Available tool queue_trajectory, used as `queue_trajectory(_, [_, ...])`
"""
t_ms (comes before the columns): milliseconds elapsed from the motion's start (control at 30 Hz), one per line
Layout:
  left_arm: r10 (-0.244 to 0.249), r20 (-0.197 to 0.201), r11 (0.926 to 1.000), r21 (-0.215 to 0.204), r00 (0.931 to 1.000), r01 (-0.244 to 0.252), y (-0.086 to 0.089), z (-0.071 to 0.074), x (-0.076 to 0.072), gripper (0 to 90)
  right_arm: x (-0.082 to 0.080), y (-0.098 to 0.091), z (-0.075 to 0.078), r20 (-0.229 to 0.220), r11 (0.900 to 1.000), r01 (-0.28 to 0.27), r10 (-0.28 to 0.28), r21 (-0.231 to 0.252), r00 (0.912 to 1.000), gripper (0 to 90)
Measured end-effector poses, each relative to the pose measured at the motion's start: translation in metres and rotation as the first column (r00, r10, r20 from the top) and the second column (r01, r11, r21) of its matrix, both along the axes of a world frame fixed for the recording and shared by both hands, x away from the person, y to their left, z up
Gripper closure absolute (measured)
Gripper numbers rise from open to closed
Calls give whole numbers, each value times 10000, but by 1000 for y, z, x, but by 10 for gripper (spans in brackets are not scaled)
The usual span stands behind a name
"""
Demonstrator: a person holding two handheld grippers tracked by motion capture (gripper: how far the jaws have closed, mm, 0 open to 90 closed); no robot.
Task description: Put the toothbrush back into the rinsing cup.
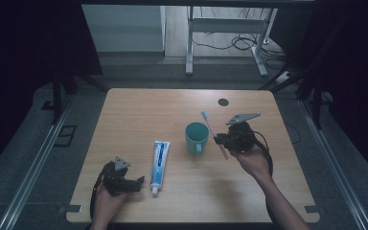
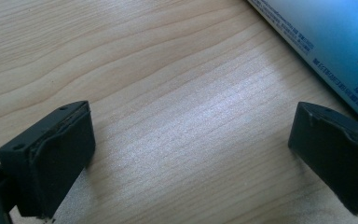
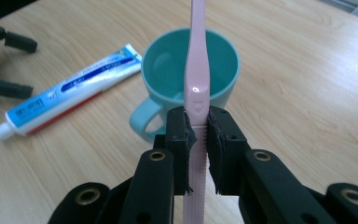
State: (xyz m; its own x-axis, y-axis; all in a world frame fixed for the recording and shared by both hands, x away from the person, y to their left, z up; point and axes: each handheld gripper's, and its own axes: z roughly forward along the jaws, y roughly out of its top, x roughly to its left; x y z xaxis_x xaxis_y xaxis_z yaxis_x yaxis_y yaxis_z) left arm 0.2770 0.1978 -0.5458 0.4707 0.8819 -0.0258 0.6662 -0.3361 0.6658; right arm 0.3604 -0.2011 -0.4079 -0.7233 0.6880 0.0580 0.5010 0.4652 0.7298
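While the right gripper (image 3: 196, 140) is clamped on the handle of a pink toothbrush (image 3: 198, 70), that brush is held above the wooden table (image 1: 249, 191), its head (image 1: 204, 114) pointing away from the person beside a teal mug (image 1: 197, 137). From the right gripper view the brush stands in front of the mug's mouth. The left gripper (image 1: 141, 180), jaws spread wide and holding nothing, sits low at the table's near left, just beside a toothpaste tube (image 1: 159, 166) lying flat, cap toward the person.
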Motion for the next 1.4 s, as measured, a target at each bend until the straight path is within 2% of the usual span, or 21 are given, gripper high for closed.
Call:
queue_trajectory(700, [-43, -27, 10000, 36, 10000, 43, 0, 0, 0, 6, 19, 17, 14, 705, 9948, 230, -301, 989, 9971, 786])
queue_trajectory(1400, [-19, -43, 10000, 29, 10000, 19, 0, 0, 0, 6, 39, 46, 22, 1150, 9900, 336, -496, 1368, 9921, 787])
